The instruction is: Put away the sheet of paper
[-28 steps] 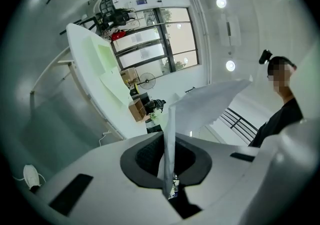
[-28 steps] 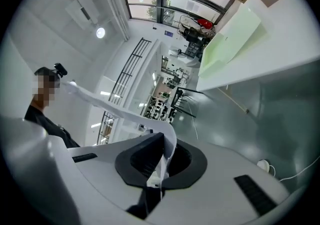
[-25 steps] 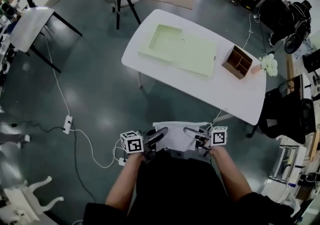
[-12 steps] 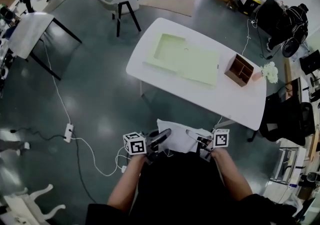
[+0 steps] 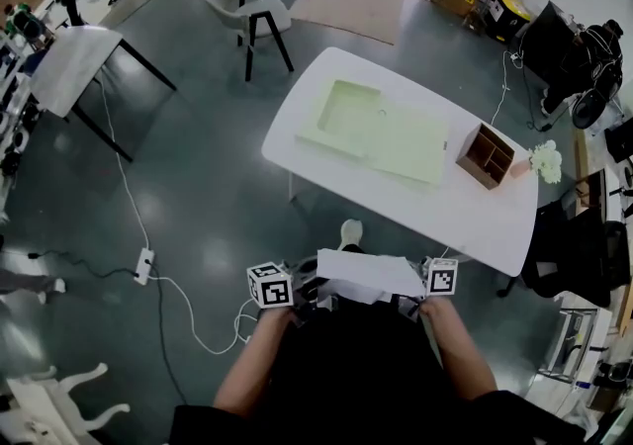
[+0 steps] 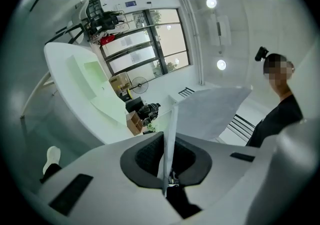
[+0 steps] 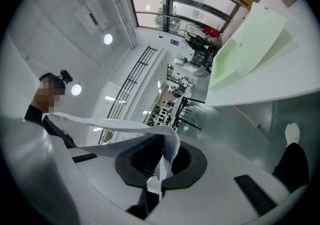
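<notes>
Far left of the bench (image 5: pixel 465 208), well apart: a side table (image 5: pixel 67 59), its far end lost in clutter at the frame edge. On the floor left of the bench: a power strip (image 5: pixel 144 265) with a white cable (image 5: pixel 188 319), one end hidden behind the person's dark clothing. Beyond the bench's left end: a chair (image 5: pixel 259 10).

Short of the bench's near edge, not over it: left gripper (image 5: pixel 309 287), jaws closed on the left edge of the paper (image 5: pixel 368 273). From the head view, jaw tips covered by the paper; only the marker cube (image 5: pixel 269 285) plain. In the left gripper view, pinched edge-on between the jaws, rising as a thin strip, then spreading wide to the right. Paper clear of the bench, held up between both grippers, creased and sagging a little. Just past it, toward the bench: a white shoe (image 5: pixel 350 232), the leg hidden.

Also short of the bench's near edge: right gripper (image 5: pixel 407 297), jaws closed on the paper's right edge, curled over there, a corner poking out below.

On the bench's left half: a pale green folder (image 5: pixel 381 132), laid open; contents impossible to tell. On the right half: a wooden organiser (image 5: pixel 485 154), compartments too small to judge. At the bench's right end: white flowers (image 5: pixel 546 162), blurred. Bench legs mostly hidden beneath the top.
</notes>
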Action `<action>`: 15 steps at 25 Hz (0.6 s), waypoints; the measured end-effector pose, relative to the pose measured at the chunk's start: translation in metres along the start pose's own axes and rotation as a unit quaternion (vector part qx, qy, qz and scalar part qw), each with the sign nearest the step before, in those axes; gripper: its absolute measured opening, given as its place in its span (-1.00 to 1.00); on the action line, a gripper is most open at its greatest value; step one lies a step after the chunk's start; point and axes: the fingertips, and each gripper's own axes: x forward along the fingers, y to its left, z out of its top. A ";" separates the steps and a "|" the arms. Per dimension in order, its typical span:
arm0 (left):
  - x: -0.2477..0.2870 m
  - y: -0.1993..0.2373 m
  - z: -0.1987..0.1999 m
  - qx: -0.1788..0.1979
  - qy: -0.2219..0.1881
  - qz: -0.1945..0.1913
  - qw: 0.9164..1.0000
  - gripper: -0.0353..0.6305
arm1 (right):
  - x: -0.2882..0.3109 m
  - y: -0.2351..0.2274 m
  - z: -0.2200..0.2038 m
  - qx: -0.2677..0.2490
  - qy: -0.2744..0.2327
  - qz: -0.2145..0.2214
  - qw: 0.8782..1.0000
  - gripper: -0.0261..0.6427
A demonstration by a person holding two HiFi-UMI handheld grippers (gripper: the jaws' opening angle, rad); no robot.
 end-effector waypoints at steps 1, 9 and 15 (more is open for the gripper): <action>0.003 0.002 0.005 0.003 0.000 0.001 1.000 -0.88 | 0.001 -0.003 0.005 0.000 -0.001 0.003 1.000 -0.92; 0.047 0.027 0.046 -0.006 0.010 0.010 1.000 -0.88 | 0.007 -0.029 0.061 0.014 -0.017 0.011 1.000 -0.92; 0.091 0.059 0.087 -0.009 0.020 0.020 1.000 -0.88 | 0.010 -0.066 0.116 0.017 -0.033 0.000 0.999 -0.92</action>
